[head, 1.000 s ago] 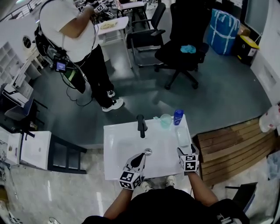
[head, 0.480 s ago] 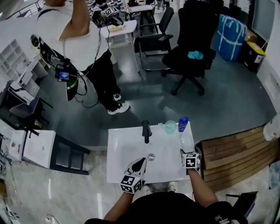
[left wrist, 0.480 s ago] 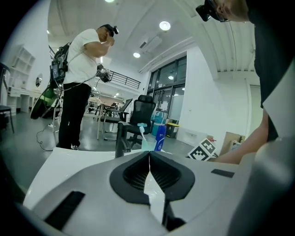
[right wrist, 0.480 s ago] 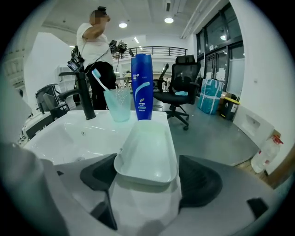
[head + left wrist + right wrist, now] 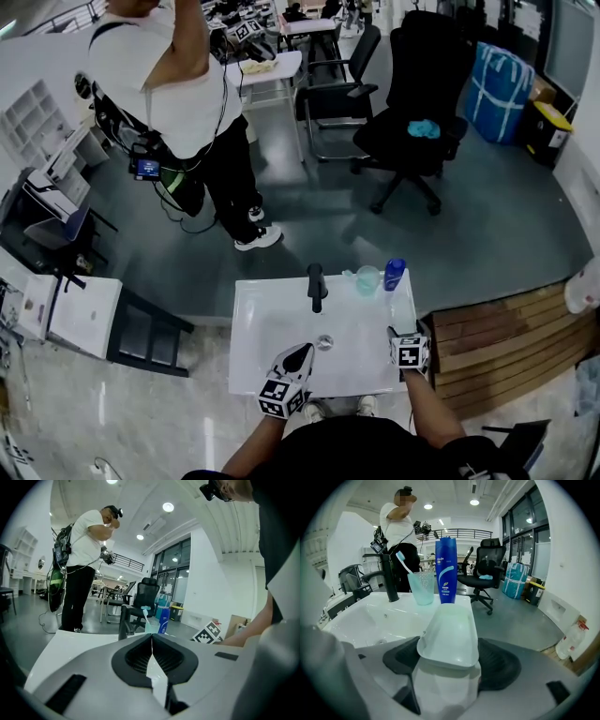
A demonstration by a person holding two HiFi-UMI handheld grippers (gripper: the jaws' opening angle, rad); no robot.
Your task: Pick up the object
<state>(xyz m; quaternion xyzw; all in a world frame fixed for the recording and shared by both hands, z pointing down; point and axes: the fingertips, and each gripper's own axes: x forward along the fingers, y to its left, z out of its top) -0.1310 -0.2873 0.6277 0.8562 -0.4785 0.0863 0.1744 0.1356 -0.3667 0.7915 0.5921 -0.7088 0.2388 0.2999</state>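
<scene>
Head view: white sink (image 5: 265, 328) with black tap (image 5: 317, 286), cup (image 5: 367, 278) and blue bottle (image 5: 394, 274) along its far rim. Left gripper view: left gripper (image 5: 151, 637) pressed together, empty. Right gripper view: right gripper (image 5: 452, 656) spread wide around the white dish (image 5: 450, 630); bottle and cup just beyond

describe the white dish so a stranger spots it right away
Find the white sink with the black faucet. On its right rim, nearer the person than the blue bottle and the cup, lies the dish, between the right hand-held gripper's jaws. Unlike those upright two, it is low, oblong and white.
</scene>
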